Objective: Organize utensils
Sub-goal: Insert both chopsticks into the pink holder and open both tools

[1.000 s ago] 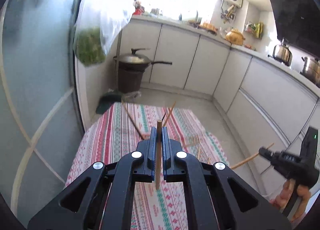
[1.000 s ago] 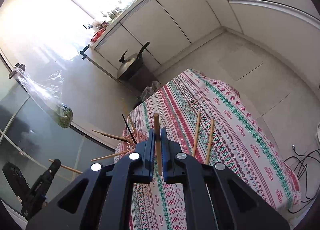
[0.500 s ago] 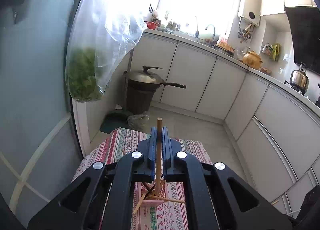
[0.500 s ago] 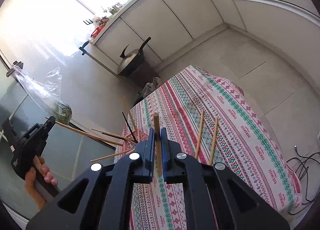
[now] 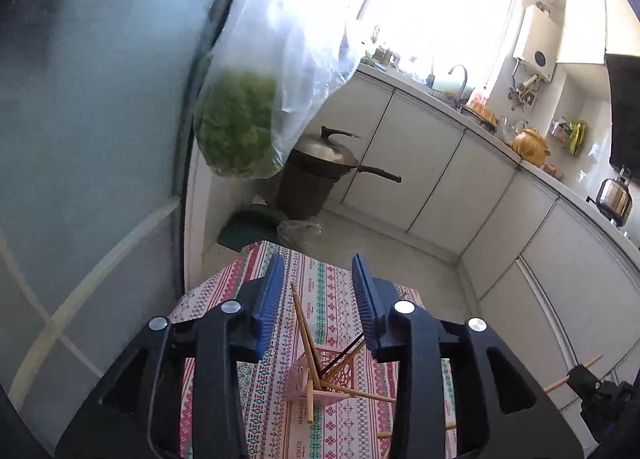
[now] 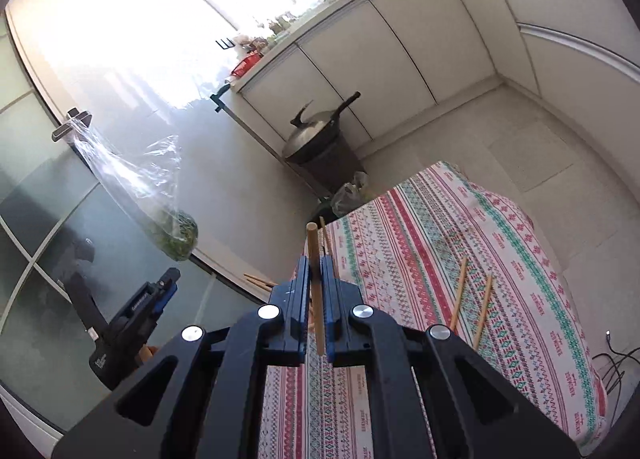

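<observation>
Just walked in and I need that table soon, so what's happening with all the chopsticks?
A person is sorting chopsticks into a pink basket on the tablecloth, with a hand-held gripper in each hand. The left hand-held gripper has just been opening above the basket, nothing between its jaws; several chopsticks already stand in the basket. The right hand-held gripper is shut on another chopstick. Two loose chopsticks lie on the cloth.
</observation>
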`<move>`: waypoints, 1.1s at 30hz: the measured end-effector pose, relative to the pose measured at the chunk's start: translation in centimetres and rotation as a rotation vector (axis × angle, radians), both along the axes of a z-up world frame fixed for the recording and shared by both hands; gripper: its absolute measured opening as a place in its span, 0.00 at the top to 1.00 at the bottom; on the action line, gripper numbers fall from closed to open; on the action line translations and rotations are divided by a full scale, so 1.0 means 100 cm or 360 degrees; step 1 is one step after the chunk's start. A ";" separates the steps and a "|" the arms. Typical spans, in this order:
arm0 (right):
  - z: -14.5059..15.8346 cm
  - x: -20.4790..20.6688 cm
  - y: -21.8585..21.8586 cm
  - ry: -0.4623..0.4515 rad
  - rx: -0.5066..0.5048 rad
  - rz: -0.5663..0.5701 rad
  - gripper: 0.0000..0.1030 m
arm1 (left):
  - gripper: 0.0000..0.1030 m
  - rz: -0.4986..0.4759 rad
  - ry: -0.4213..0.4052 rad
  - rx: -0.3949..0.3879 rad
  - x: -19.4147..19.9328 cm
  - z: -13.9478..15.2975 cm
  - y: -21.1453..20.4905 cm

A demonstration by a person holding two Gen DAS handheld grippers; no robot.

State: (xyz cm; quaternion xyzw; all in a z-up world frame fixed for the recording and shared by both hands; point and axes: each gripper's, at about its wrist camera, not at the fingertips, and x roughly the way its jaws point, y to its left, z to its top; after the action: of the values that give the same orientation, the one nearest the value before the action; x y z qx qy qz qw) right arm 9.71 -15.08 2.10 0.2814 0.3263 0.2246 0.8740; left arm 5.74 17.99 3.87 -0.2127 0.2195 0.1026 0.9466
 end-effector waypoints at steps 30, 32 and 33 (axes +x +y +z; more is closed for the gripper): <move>0.000 0.034 0.105 -0.0249 -0.0520 -0.0147 0.76 | 0.52 -0.0108 0.0013 0.0194 -0.018 0.006 -0.023; 0.003 0.022 0.103 -0.0275 -0.0572 -0.0157 0.70 | 0.47 -0.0119 0.0009 0.0229 -0.019 0.008 -0.030; 0.003 0.018 0.102 -0.0286 -0.0595 -0.0158 0.70 | 0.47 -0.0130 0.0011 0.0244 -0.020 0.008 -0.033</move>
State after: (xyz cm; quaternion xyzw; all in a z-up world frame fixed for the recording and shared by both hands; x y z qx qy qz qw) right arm 11.47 -4.87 2.37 0.1090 0.2688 0.1409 0.9466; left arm 3.78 14.66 4.70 -0.1301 0.2226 0.0811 0.9628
